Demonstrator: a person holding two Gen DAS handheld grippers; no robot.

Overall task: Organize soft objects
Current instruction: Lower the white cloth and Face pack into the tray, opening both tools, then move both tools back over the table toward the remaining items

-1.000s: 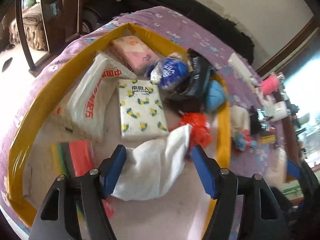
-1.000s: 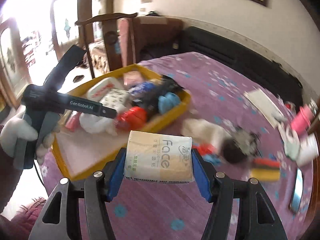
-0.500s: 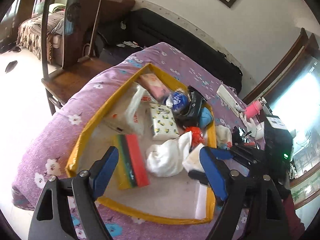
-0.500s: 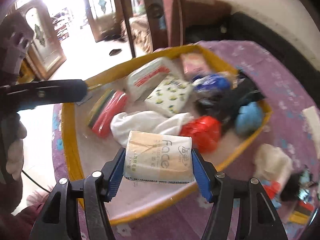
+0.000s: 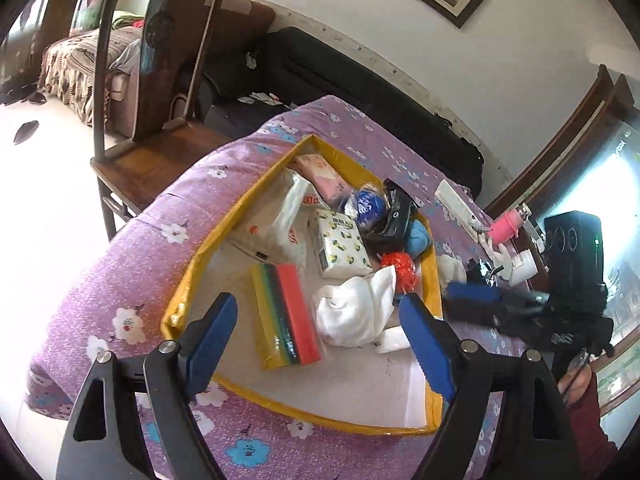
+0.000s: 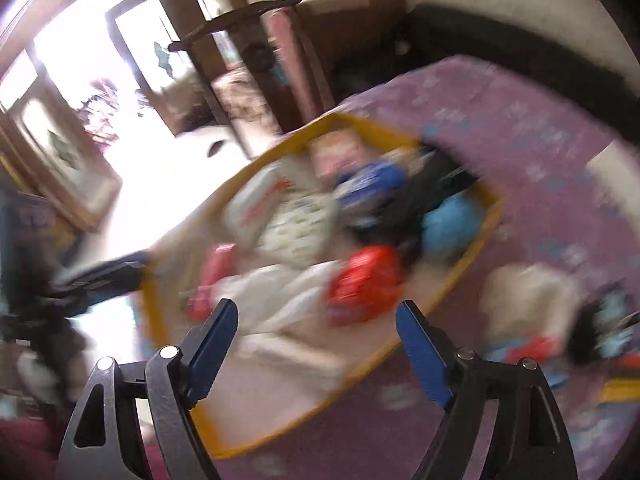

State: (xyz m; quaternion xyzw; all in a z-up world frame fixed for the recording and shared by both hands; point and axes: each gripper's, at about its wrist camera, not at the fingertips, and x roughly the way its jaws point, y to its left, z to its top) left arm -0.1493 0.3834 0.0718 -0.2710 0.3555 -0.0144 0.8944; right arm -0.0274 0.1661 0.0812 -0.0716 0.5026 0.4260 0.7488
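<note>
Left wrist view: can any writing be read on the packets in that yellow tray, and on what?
Nothing reads clearly.
White bag: red print, too small.
Lemon-print tissue pack: dark label line, too small.
Blue packet: white lettering, unreadable.
Black pouch: white marks, unreadable.
Right wrist view: all blurred.

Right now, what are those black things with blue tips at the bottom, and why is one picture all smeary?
Those are two claws that a person holds, one in each hand. Each has a camera looking out along its blue fingers, so each picture is one claw's view.

The left claw is open and holds nothing. Below it a yellow tray sits on a purple flowered cloth. Inside lie a white cloth, a lemon-print tissue pack, a stack of coloured sponges and a red bundle.

The right claw is open and empty too. Its picture is smeary because the camera is moving fast.
</note>
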